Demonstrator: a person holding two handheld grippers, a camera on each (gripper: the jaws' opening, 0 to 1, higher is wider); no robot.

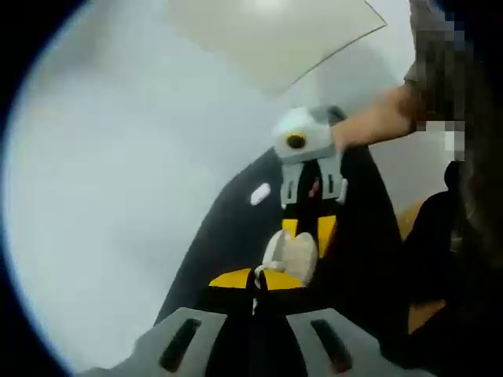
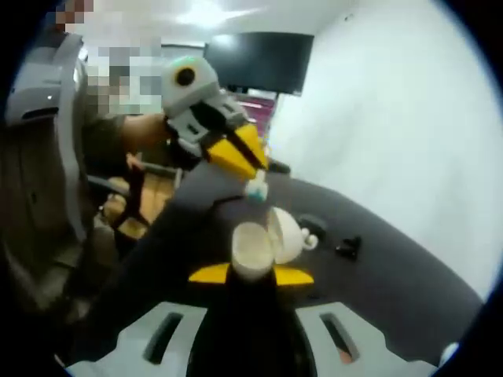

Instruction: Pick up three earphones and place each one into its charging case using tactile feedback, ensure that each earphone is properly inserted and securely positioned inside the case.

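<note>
Right gripper (image 2: 251, 271) is grasping the open case (image 2: 267, 239); left gripper (image 2: 253, 174), at 12 o'clock, is clenching an earphone (image 2: 256, 188); misalignment risks dropping it.

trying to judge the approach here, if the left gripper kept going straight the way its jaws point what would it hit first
Probably the open white charging case held in the right gripper. The left gripper, pinching a white earphone, points almost straight at it, though depth is hard to judge.

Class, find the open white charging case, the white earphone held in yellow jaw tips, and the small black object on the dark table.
Open white charging case (image 2: 253, 250), right gripper view: front shell.
White earphone (image 2: 256, 187), right gripper view: body.
Small black object (image 2: 348, 247), right gripper view: centre.
</note>
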